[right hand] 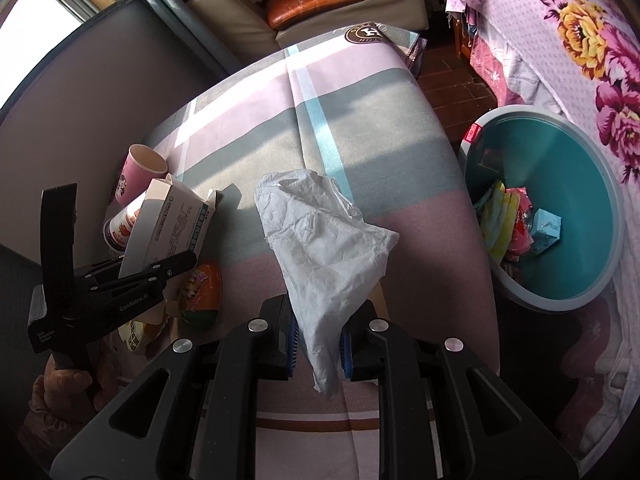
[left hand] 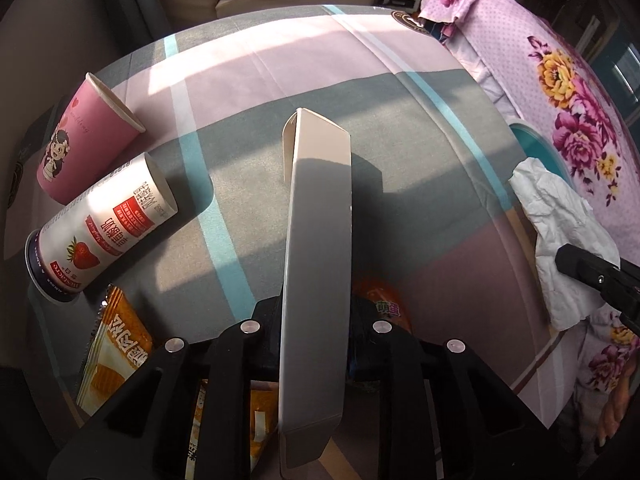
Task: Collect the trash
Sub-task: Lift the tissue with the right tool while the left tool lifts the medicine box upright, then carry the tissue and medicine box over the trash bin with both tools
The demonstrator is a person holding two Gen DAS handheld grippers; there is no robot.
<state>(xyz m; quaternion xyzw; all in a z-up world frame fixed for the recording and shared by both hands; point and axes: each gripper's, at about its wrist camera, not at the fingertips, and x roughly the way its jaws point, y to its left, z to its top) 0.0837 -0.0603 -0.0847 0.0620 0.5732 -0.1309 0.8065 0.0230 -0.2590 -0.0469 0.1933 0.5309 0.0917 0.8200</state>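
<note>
Left wrist view: flat beige carton [left hand: 316, 280] is clamped end-on betw. the left gripper [left hand: 316, 344] fingers, lifted off the tabletop [left hand: 400, 128]. Right wrist view: crumpled tissue [right hand: 320, 248] is pinched by right gripper [right hand: 318, 344] fingers, held near teal bin [right hand: 600, 208], prob. for dropping in.

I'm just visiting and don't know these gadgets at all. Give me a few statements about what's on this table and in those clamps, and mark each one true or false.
1. The right hand-held gripper grips a crumpled white tissue. True.
2. The left hand-held gripper is empty. False: it is shut on a long beige cardboard box.
3. The pink paper cup with a cartoon girl stands upright. False: it lies on its side on the striped tablecloth.
4. The round teal bin with a grey rim already holds trash. True.
5. The white strawberry-print cup lies beside the pink cup. True.
</note>
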